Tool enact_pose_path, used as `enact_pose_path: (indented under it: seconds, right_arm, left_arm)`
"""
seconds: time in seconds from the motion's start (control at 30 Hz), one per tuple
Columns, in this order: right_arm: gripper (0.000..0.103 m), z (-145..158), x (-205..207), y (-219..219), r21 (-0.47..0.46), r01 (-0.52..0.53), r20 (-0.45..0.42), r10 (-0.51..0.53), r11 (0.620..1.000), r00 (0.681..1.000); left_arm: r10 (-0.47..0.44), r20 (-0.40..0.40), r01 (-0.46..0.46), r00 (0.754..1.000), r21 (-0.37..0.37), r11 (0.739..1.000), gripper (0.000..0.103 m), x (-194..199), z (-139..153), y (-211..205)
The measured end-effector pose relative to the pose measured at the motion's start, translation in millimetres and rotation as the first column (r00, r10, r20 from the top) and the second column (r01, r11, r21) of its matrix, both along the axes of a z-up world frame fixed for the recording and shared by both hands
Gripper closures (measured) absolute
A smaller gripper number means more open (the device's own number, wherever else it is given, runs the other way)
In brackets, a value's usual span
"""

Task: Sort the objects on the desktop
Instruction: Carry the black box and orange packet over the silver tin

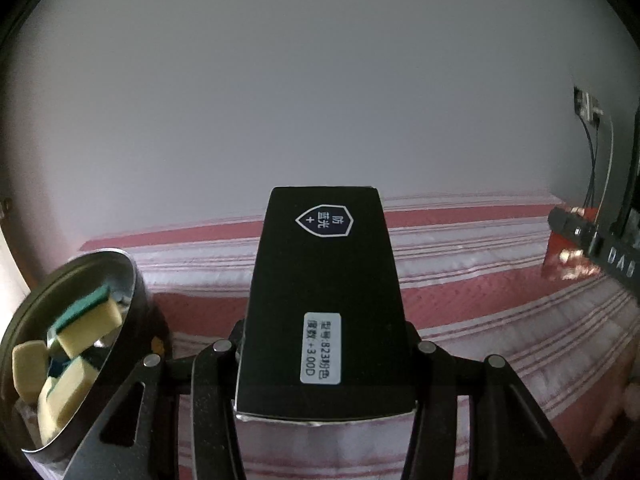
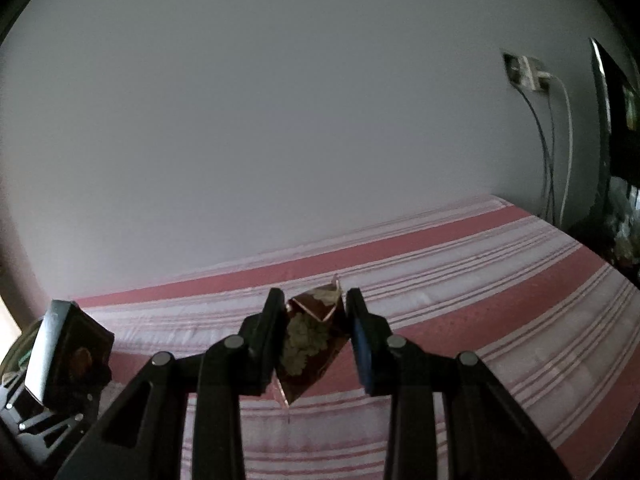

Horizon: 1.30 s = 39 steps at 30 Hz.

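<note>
My left gripper (image 1: 326, 344) is shut on a long black box (image 1: 324, 280) with a shield logo and a white label, held above the red-and-white striped cloth (image 1: 480, 300). My right gripper (image 2: 316, 316) is shut on a small dark red packet (image 2: 310, 340) with a leaf print, tilted between the fingers above the cloth (image 2: 500, 280). The left gripper and its black box (image 2: 64, 352) also show at the far left of the right wrist view.
A round metal tin (image 1: 60, 352) with several yellow-and-green sponges stands at the left. A red item and a black device (image 1: 580, 240) sit at the right edge. A wall socket with cables (image 2: 532, 76) is at the right; a grey wall is behind.
</note>
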State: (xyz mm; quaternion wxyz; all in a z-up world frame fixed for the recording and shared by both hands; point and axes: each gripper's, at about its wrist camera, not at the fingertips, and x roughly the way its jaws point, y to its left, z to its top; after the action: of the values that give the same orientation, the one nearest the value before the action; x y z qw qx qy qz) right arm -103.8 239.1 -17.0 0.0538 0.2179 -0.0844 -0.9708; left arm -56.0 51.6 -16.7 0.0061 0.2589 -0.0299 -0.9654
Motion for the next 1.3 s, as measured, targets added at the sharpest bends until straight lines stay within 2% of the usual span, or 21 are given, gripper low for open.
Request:
enact_pose_path:
  seconds: [0.07, 0.17, 0.27, 0.4, 0.53, 0.73, 0.87, 1.2, 1.3]
  right_arm:
    - [0.071, -0.4, 6.2, -9.2, 0.025, -0.014, -0.002, 0.014, 1.000, 1.000]
    - [0.071, 0.4, 18.3, -19.3, 0.048, -0.030, -0.015, 0.030, 0.998, 0.999]
    - [0.071, 1.6, 28.6, -23.6, 0.041, -0.037, -0.025, 0.038, 0.998, 0.999]
    - [0.070, 1.7, 39.5, -29.7, 0.026, -0.068, -0.024, 0.069, 0.997, 0.997]
    - [0.070, 2.7, 50.7, -43.2, 0.050, -0.102, -0.037, 0.103, 0.994, 0.994]
    - [0.070, 0.1, 63.0, -64.9, 0.016, -0.182, -0.024, 0.182, 0.983, 0.983]
    - [0.070, 0.7, 72.1, -82.5, 0.010, -0.233, -0.028, 0.233, 0.973, 0.972]
    - [0.070, 12.9, 81.3, -126.7, -0.027, -0.373, -0.040, 0.372, 0.927, 0.927]
    - [0.070, 19.5, 93.5, -150.7, -0.018, -0.414, -0.055, 0.412, 0.910, 0.909]
  left_arm:
    - [-0.007, 0.001, 0.007, 1.000, 0.021, 1.000, 0.053, 1.0, -0.5, -1.8]
    - [-0.045, 0.011, 0.044, 0.999, 0.082, 0.996, 0.053, 14.8, 3.6, -25.8]
    - [-0.068, 0.009, 0.066, 0.998, 0.138, 0.988, 0.053, 23.1, 6.6, -39.2]
    - [-0.094, -0.018, 0.096, 0.995, 0.175, 0.980, 0.053, 39.2, 14.0, -54.4]
    - [-0.090, -0.043, 0.096, 0.995, 0.167, 0.981, 0.053, 54.1, 20.2, -67.1]
    - [-0.078, -0.039, 0.084, 0.996, 0.163, 0.983, 0.053, 68.5, 24.2, -85.7]
    - [-0.053, -0.046, 0.059, 0.998, 0.123, 0.991, 0.053, 76.7, 27.6, -95.0]
    - [0.061, -0.076, -0.056, 0.995, 0.067, 0.996, 0.053, 90.8, 40.5, -133.5]
    - [0.091, -0.086, -0.086, 0.992, 0.061, 0.994, 0.053, 105.7, 46.6, -141.4]
